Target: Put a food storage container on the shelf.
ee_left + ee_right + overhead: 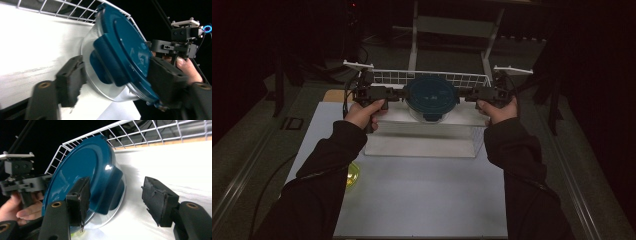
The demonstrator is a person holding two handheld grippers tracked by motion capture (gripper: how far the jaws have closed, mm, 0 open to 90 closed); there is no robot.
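A round clear container with a dark blue clip-on lid [431,97] sits level over the back of a white tray [422,145], between both grippers. My left gripper [394,94] holds its left side. In the left gripper view the left gripper [117,75] has one pad on the clear bowl wall [100,82] and the other on the lid's rim. My right gripper [467,95] is at the container's right side. In the right gripper view the right gripper [117,190] stands open: one pad lies over the lid [82,162], the other stays apart from the bowl.
A white wire fence [387,77] runs along the tray's back edge, just behind the container. A small yellow object [353,175] lies on the white table near the person's left sleeve. Dark floor and a metal frame surround the table.
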